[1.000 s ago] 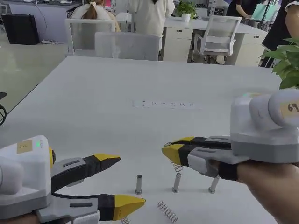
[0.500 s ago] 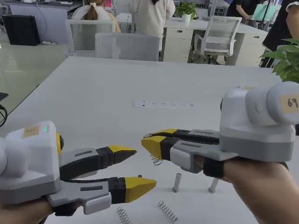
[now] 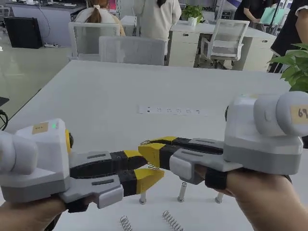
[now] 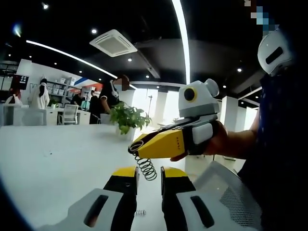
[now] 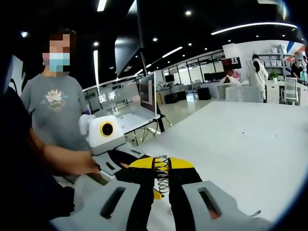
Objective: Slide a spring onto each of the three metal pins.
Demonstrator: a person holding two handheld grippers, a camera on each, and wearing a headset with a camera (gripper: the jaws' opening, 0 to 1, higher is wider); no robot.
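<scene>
Gripping 1 spring (image 5: 162, 174) at the tips of the right gripper (image 3: 144, 147), jaws closed on it.
Held above the white desk (image 3: 120, 96), close over the 3 metal pins (image 3: 182, 191) standing upright in a row. Meeting it tip to tip, the left gripper (image 3: 153, 167), jaws a narrow gap apart at the spring's dangling free end; touching or not, cannot tell. Lying loose on the desk before the pins, 2 more springs (image 3: 172, 220).
</scene>
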